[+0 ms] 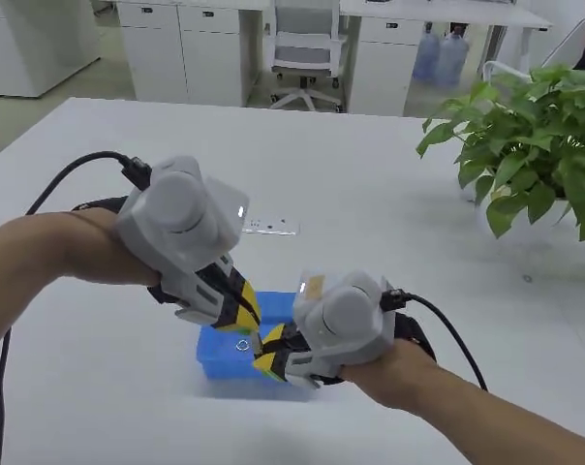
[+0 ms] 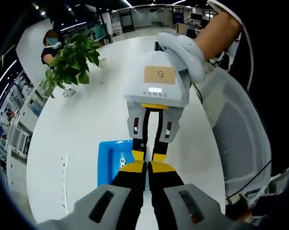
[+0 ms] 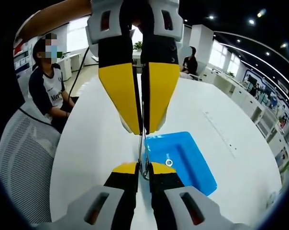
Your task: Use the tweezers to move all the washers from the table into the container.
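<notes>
While clamping left gripper (image 2: 148, 165) and right gripper (image 3: 143, 168) on the tweezers (image 3: 141, 146) just above the container (image 3: 197, 167), judging the washer (image 3: 169, 163) inside the container as light, stiff and slippery; favouring a pinch across its thin rim.

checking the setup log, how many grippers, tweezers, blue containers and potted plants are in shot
grippers: 2, left gripper and right gripper
tweezers: 1
blue container: 1
potted plant: 1
total: 5
</notes>
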Action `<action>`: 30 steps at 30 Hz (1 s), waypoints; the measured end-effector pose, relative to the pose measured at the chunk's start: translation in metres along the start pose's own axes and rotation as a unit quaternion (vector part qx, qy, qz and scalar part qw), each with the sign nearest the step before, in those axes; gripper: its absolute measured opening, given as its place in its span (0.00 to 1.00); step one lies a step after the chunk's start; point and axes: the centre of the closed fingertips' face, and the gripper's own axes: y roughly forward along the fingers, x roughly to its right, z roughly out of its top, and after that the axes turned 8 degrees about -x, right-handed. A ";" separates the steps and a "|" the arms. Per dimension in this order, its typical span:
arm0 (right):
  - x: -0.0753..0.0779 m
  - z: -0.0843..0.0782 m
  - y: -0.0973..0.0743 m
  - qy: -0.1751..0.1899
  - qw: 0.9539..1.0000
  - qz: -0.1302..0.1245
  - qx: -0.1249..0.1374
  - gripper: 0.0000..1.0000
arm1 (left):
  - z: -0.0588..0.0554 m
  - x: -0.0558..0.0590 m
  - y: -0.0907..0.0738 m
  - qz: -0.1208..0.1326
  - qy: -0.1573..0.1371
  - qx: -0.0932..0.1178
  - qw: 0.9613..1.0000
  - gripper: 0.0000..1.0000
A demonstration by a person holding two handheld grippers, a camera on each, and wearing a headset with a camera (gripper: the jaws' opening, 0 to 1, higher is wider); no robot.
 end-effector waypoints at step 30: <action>0.037 -0.004 0.029 0.021 1.000 -0.003 0.003 0.10 | -0.023 -0.040 0.016 0.000 -0.006 -0.005 1.000 0.06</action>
